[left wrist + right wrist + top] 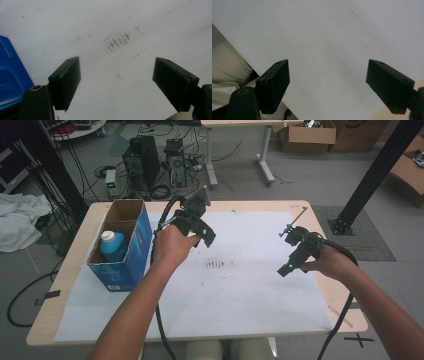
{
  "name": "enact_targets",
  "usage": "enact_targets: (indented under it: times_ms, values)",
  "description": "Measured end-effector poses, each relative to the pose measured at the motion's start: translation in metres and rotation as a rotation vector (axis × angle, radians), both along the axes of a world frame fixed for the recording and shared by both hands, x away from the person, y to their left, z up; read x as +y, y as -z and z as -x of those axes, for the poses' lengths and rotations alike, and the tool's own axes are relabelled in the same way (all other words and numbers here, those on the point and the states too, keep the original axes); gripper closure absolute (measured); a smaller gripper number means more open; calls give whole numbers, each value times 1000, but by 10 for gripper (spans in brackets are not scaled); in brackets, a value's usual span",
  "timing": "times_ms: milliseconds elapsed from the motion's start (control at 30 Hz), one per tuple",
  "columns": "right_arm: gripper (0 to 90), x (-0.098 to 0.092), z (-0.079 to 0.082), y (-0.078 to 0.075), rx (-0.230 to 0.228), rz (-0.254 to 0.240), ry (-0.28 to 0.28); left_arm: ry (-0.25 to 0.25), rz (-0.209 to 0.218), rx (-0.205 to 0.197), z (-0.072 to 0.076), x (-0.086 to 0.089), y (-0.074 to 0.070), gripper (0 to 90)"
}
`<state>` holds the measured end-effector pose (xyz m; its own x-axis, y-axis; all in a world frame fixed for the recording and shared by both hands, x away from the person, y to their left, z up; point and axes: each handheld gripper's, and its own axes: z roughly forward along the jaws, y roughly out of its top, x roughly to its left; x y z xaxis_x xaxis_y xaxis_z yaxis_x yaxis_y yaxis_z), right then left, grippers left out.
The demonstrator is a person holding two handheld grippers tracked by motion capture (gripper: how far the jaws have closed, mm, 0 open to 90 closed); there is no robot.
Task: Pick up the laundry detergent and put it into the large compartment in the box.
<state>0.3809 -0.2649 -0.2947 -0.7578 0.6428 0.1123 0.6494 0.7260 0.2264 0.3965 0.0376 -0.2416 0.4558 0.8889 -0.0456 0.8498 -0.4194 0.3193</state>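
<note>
I hold both grippers, left gripper [206, 239] and right gripper [285, 268], above the white paper, jaws wide apart and empty. The nearest thing, a blue bottle [113, 245], stands upright inside the blue box [131, 251] at the table's left. It looks like smooth, light plastic, likely slippery; I'd grasp its white-capped neck.

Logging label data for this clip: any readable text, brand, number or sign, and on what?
None legible.
Blue box: pale print on its side, too small and blurred to read.
Blue bottle in the box: no label readable.
Cardboard boxes on the floor behind the table: dark marking, unreadable.
White paper: brown smudges, no writing.
</note>
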Motion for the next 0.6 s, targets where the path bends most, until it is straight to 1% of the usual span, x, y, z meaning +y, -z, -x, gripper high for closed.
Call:
enact_targets:
  times_ms: [200, 433, 600]
  values:
    - [192, 0, 1, 1, -1, -5, -2, 6, 0, -1, 0, -2, 0, 233]
    - [192, -3, 2, 1, 2, 1, 12, 11, -1, 0, -2, -5, 2, 234]
    - [192, -4, 3, 2, 3, 3, 11, 15, 0, 4, -3, -7, 3, 234]
